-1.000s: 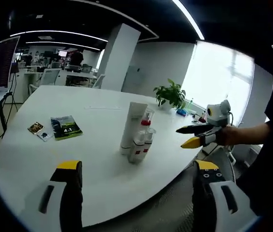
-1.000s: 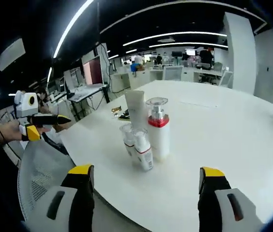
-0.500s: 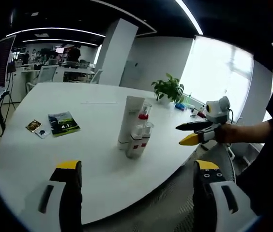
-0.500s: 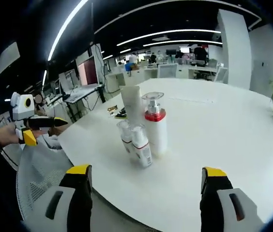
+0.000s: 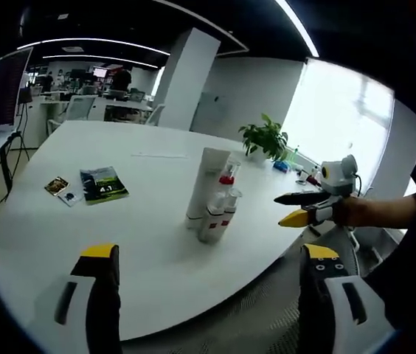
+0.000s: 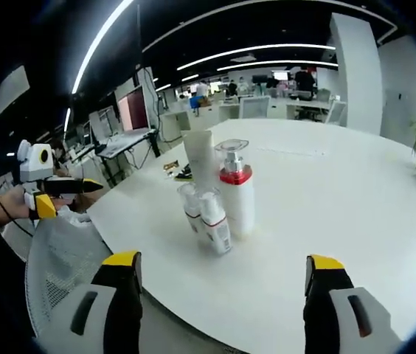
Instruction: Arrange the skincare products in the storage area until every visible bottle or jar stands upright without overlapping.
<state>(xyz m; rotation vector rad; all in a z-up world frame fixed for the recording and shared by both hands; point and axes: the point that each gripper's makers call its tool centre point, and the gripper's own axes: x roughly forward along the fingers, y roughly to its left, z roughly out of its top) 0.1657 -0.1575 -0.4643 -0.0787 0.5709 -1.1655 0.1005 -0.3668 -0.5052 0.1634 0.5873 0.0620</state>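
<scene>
Several skincare products stand upright in a tight cluster on the white table (image 5: 82, 243): a tall white tube (image 5: 208, 184), a white pump bottle with a red collar (image 5: 226, 184), and two small white bottles with red bands (image 5: 213, 221) in front. In the right gripper view I see the tube (image 6: 200, 158), the pump bottle (image 6: 235, 195) and the small bottles (image 6: 212, 217). My left gripper (image 5: 208, 254) is open and empty, well short of them. My right gripper (image 6: 223, 262) is also open and empty, off the table's edge. Each shows in the other's view: right gripper (image 5: 278, 209), left gripper (image 6: 94, 187).
A green booklet (image 5: 103, 184) and small cards (image 5: 59, 186) lie to the left of the cluster. A potted plant (image 5: 267, 140) stands at the table's far side. A mesh office chair (image 6: 60, 258) sits by the table's edge. Desks and people fill the office behind.
Both views have shifted slightly with the hands. The products stand as before, and both grippers stay open and empty.
</scene>
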